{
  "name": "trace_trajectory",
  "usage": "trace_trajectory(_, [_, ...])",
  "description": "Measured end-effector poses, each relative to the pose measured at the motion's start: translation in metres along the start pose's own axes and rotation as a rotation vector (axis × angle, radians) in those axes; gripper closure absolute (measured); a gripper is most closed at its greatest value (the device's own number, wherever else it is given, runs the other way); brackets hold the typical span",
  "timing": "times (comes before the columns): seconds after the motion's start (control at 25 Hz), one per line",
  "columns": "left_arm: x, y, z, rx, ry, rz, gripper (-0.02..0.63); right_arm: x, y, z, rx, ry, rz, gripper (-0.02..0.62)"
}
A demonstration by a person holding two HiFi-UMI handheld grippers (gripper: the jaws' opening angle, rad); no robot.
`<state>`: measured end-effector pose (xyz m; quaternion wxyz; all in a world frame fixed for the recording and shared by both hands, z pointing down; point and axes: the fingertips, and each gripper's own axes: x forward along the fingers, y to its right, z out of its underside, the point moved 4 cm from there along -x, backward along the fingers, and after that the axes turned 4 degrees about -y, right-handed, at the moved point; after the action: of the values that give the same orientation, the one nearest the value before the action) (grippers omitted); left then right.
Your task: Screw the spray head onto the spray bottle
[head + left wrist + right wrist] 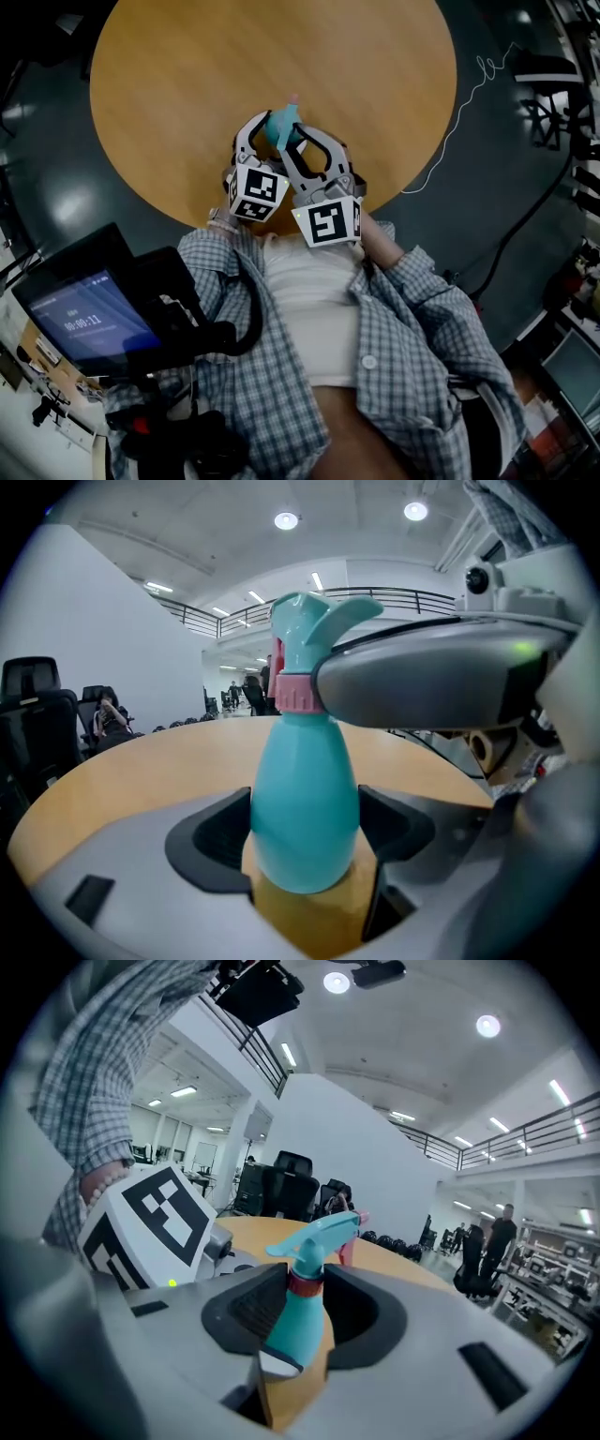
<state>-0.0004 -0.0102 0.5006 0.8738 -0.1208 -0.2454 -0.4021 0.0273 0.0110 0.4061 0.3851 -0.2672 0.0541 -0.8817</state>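
Jaws of the left gripper (306,803) are pinched on the lower belly of the spray bottle (302,761), one dark pad on each flank. The bottle stands upright between them. Right gripper (305,1288) comes in higher on the bottle, jaws partly closed and clamped on the pink collar (295,692) at its neck. The teal spray head (314,630) sits directly above the collar, nozzle and trigger sticking out to the sides. The left gripper's marker cube (150,1213) shows just beside the bottle in the right gripper view.

Below the bottle: round wooden table (234,56). The bottle is over the part of the top nearest the person. Cannot tell whether its base rests on the wood or hangs just clear of it.

Handling, as a judgement: thin smooth plastic, and no liquid can be seen through the opaque wall, so probably light. The belly is rounded and slick and may give under a hard squeeze. It could also spin in the pads once the collar is turned. The low, wide hold suits bracing. The ribbed collar is the place to apply the twist, since the trigger and nozzle above it are thin and look easier to crack or knock. The head looks seated on the neck, but how far the thread has run cannot be read.
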Motion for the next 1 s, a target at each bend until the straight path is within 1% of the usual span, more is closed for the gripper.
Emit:
trace_trajectory(0.08, [0.002, 0.0, -0.001, 0.008, 0.0, 0.022, 0.244, 0.0, 0.003, 0.0, -0.001, 0.023, -0.075, 0.483])
trace_trajectory(0.16, [0.003, -0.001, 0.0, 0.006, 0.003, 0.045, 0.244, -0.002, 0.008, 0.0, -0.011, 0.057, -0.183, 0.483])
trace_trajectory(0.24, [0.003, -0.002, 0.0, 0.013, 0.003, 0.07, 0.244, -0.004, 0.016, 0.001, 0.013, 0.067, -0.289, 0.483])
trace_trajectory(0.4, [0.001, -0.002, 0.003, 0.03, 0.005, 0.116, 0.244, -0.003, 0.032, 0.012, 0.125, 0.032, -0.489, 0.483])
trace_trajectory(0.56, [-0.002, -0.002, 0.004, 0.048, 0.002, 0.149, 0.244, 0.004, 0.036, 0.008, 0.124, 0.02, -0.661, 0.483])
trace_trajectory(0.68, [-0.005, -0.001, 0.005, 0.052, 0.002, 0.155, 0.244, 0.012, 0.034, 0.002, 0.109, 0.014, -0.754, 0.483])
trace_trajectory(0.8, [-0.007, 0.0, 0.006, 0.053, -0.001, 0.154, 0.244, 0.017, 0.027, 0.001, 0.028, -0.008, -0.835, 0.482])
trace_trajectory(0.92, [-0.008, 0.0, 0.006, 0.053, -0.003, 0.154, 0.244, 0.021, 0.023, -0.002, -0.037, -0.014, -0.881, 0.482])
trace_trajectory(1.0, [-0.008, 0.001, 0.005, 0.053, -0.002, 0.152, 0.244, 0.02, 0.023, -0.003, -0.049, -0.015, -0.885, 0.482])
